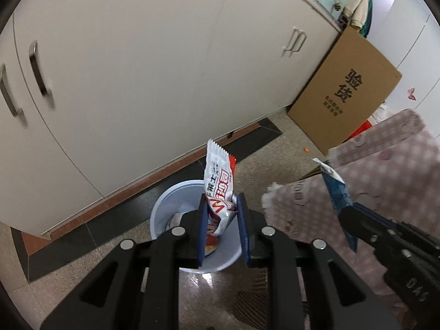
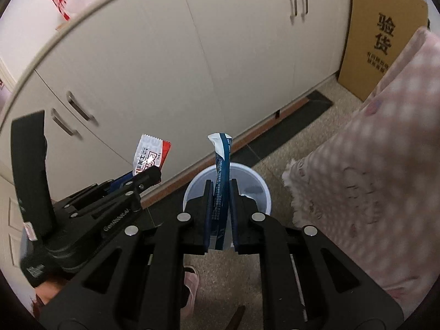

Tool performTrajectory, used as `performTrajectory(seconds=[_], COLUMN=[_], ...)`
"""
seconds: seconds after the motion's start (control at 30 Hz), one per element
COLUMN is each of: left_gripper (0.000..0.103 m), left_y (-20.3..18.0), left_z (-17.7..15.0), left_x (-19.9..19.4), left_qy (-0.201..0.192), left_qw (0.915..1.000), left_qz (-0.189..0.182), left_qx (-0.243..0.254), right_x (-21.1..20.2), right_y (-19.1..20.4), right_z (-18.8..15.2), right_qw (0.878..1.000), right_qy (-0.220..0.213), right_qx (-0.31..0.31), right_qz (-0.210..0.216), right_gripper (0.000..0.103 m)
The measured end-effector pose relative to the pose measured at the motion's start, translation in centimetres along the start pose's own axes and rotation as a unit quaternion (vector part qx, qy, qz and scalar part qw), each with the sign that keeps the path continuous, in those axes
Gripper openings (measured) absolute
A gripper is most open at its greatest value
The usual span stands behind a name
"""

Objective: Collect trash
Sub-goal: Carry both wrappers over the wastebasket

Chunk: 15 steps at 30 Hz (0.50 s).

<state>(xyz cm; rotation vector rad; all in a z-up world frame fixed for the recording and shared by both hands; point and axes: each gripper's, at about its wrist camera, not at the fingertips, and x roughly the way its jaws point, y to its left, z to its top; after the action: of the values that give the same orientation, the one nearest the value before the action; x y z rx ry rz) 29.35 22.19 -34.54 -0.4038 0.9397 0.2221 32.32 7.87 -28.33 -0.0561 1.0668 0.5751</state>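
Left claw: clamped on the lower part of a white-and-red snack wrapper, which stands upright between the blue pads. Red Chinese characters and a "W"-like mark on it; smaller print illegible. Wrapper hangs directly above the white plastic bin, which stands on the speckled floor and already holds some crumpled waste.

Right claw: gripping a narrow blue-and-white sachet, held upright, white crimped end at top. Fine white print runs along its length, too small to read. It too sits over the bin's mouth.

Both claws are side by side above the bin. Moulded lettering on the claw bodies, blurred.

Beyond: cream cabinet doors with metal handles, brown plinth below. A cardboard box leans against the cabinets, printed "验货" in large black characters; lines beneath unreadable. Pink checked blanket just beside the bin. Pink slipper on the floor, right wrist view.
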Motion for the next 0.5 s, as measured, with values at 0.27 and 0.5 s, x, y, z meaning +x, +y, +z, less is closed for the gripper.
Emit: performTrajectory(seconds=[0.27, 0.5], left_gripper=[0.020, 0.020], left_y=[2.2, 2.1], left_z=[-0.8, -1.3], left_x=[4.6, 5.6], left_qy=[0.044, 0.063], left_qw=[0.9987, 0.9979], left_qz=[0.024, -0.002], left_qx=[-0.006, -0.014], right_x=[5.3, 7.6], right_y=[0.9, 1.6], right_z=[-0.5, -0.6], right_qw=[1.000, 0.999], right_qy=[0.030, 0.030], right_qx=[0.010, 0.017], right_qz=[-0.001, -0.002], right_gripper=[0.012, 0.012])
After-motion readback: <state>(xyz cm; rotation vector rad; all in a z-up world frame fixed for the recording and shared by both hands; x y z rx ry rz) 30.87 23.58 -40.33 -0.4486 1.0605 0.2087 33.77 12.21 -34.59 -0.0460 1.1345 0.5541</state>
